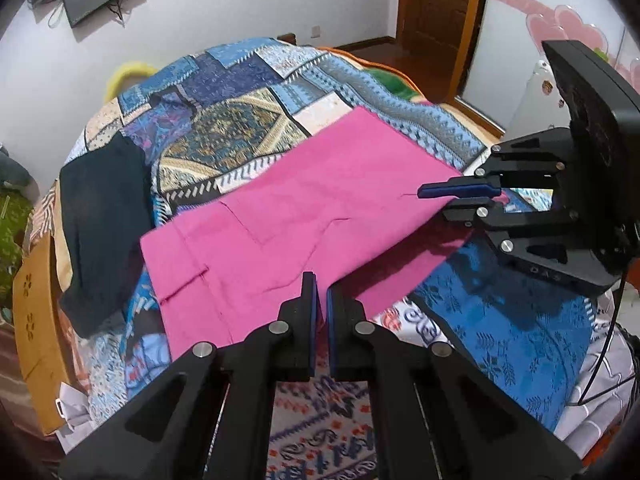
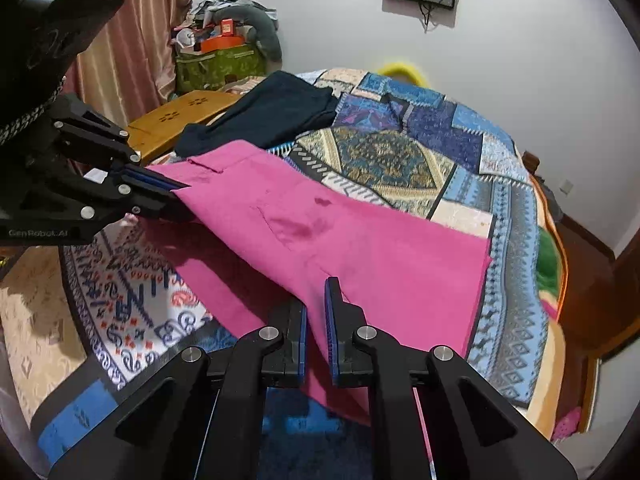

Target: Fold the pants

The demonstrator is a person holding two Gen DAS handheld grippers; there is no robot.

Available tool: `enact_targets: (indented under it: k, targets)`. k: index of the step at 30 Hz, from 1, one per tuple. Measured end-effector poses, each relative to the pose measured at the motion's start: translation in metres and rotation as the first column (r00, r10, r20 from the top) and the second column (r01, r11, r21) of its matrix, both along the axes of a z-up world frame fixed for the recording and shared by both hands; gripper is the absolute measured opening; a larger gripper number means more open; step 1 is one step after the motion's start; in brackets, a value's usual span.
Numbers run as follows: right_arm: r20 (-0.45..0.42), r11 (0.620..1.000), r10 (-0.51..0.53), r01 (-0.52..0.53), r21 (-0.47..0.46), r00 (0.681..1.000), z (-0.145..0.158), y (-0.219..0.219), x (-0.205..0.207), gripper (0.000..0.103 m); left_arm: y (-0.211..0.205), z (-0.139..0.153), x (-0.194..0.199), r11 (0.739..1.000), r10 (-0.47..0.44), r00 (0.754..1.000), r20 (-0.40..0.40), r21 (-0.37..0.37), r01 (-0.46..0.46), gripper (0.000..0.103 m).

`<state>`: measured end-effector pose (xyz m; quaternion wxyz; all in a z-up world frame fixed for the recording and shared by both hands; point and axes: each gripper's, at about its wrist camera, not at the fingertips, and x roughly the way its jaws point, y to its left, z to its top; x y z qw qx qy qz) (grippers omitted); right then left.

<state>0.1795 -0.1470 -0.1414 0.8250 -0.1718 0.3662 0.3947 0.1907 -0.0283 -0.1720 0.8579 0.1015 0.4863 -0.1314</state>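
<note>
Left wrist view: left gripper point(image 1: 322, 300) and right gripper point(image 1: 460, 191), jaws clenched on the pink pants point(image 1: 304, 216), hold its near edge above the patchwork bed point(image 1: 240, 120).

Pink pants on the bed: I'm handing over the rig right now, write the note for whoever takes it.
Left gripper: shut on the near edge of the pink pants, waist end.
Right gripper: shut on the same near edge, toward the leg end.
Pants: spread across the patchwork bedspread, near edge lifted off it, far edge lying on the bed. A dark garment lies beside the waist end, apart from the job.
Done: both edge grips taken.
Left: probably carry the held edge over to the far side to make the fold, release, then fold again.
</note>
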Motion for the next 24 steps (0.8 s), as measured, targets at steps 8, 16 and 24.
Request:
enact_targets:
  k: [8,16,24]
  targets:
    - [-0.079,1.0,-0.017,0.016,-0.009,0.997,-0.022,-0.001,-0.01,0.008,0.01,-0.01,-0.008,0.998,0.021,0.999,-0.048,-0.057,-0.024,0.01]
    - [-0.15,0.997,-0.075,0.072,-0.029,0.986,-0.027,-0.008,-0.019,0.018,0.028,-0.014,-0.024,0.994,0.067,0.996,-0.058,-0.077,-0.071,0.022]
    - [-0.159,0.991,-0.128,0.131,0.005,0.979,-0.012,-0.016,-0.031,0.04,0.074,-0.013,-0.034,0.978,0.178,0.981,-0.078,-0.095,-0.185,0.042]
